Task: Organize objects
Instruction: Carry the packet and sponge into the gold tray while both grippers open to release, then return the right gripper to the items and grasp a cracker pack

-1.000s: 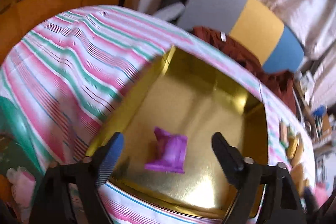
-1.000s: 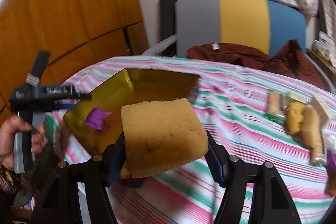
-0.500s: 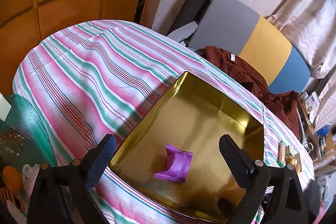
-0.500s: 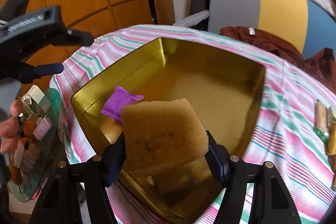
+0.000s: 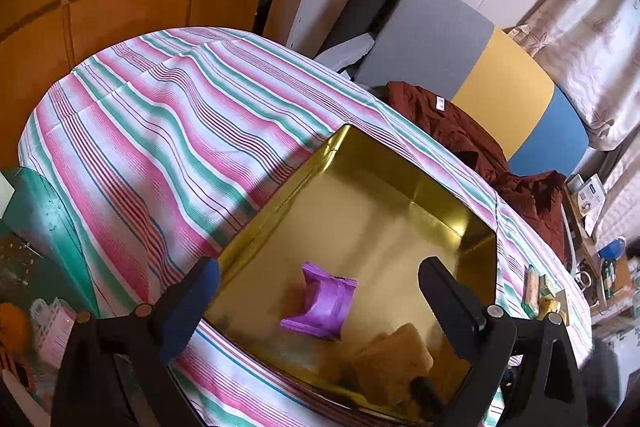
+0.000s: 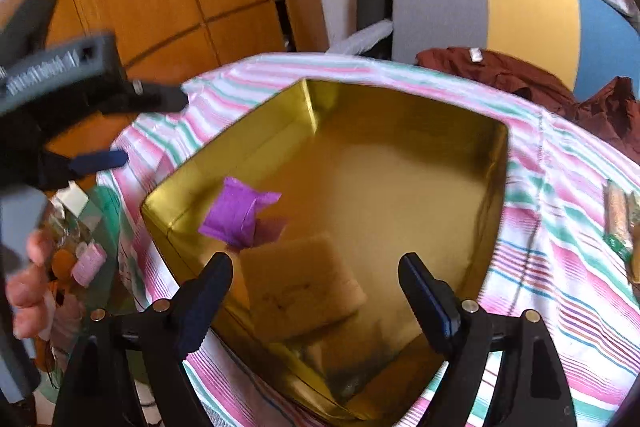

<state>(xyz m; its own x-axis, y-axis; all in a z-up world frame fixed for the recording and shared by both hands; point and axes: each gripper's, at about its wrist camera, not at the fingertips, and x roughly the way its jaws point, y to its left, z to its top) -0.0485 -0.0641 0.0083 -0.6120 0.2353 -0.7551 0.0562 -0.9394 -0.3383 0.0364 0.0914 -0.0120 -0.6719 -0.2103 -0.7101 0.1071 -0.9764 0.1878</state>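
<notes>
1. Jaws of the right gripper (image 6: 316, 291) stood wide apart and empty, hovering over the near corner of the shiny gold square metal tin (image 6: 498, 163). The tan rectangular sponge (image 6: 304, 281) lay below them on the tin floor, nothing touching it.
2. The left gripper (image 5: 320, 299) was likewise spread open and held nothing, poised above the tin's near rim.
3. The crinkled purple foil packet (image 6: 238, 213) lay just beside the sponge, toward the tin's left wall; whether the two touched was unclear.
4. Risk, as I judged it: a low withdrawal of either tool could catch the tin's raised near wall and drag the light tin across the pink, green and white striped tablecloth (image 5: 160, 131). The cloth was wrinkled and might bunch up with it.
5. Both tools hung over the same near corner, so a crossing move could knock them together.
6. The tin's far half was bare, leaving plenty of room for further items.
7. Small wrapped snack sticks (image 6: 618, 215) lay on the cloth to the right, well apart from the tin, with open cloth between.
8. Beyond the far table edge sat a crumpled brown garment (image 5: 460, 131), so a hard push on the tin could send it off that side.
</notes>
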